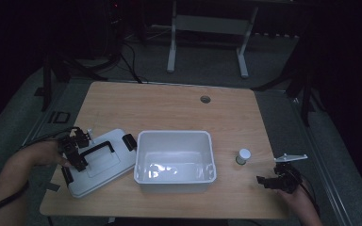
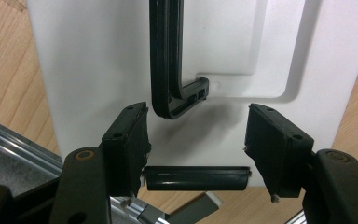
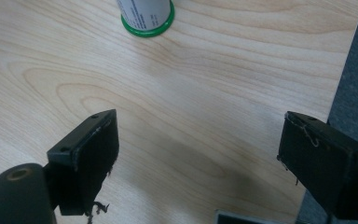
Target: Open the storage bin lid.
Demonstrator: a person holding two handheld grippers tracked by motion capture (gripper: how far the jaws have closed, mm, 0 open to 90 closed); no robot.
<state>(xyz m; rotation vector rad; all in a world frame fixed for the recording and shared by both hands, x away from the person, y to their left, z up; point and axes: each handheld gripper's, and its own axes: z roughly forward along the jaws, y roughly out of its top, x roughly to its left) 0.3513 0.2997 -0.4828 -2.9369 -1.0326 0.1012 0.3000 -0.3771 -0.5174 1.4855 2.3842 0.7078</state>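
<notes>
The white lid [image 2: 98, 70] lies flat, its black handle [image 2: 165, 56] running straight away from the left gripper [image 2: 196, 140], whose half-open fingers [image 2: 126, 144] hover just short of the handle's near corner, empty. The right gripper [image 3: 196, 158] gapes wide and empty, the small bottle [image 3: 145, 16] standing ahead of its fingers.

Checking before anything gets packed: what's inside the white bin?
The white bin looks empty: a bare, glossy floor with glare. The floor strip behind its near wall is hidden. The lid lies beside it.
</notes>
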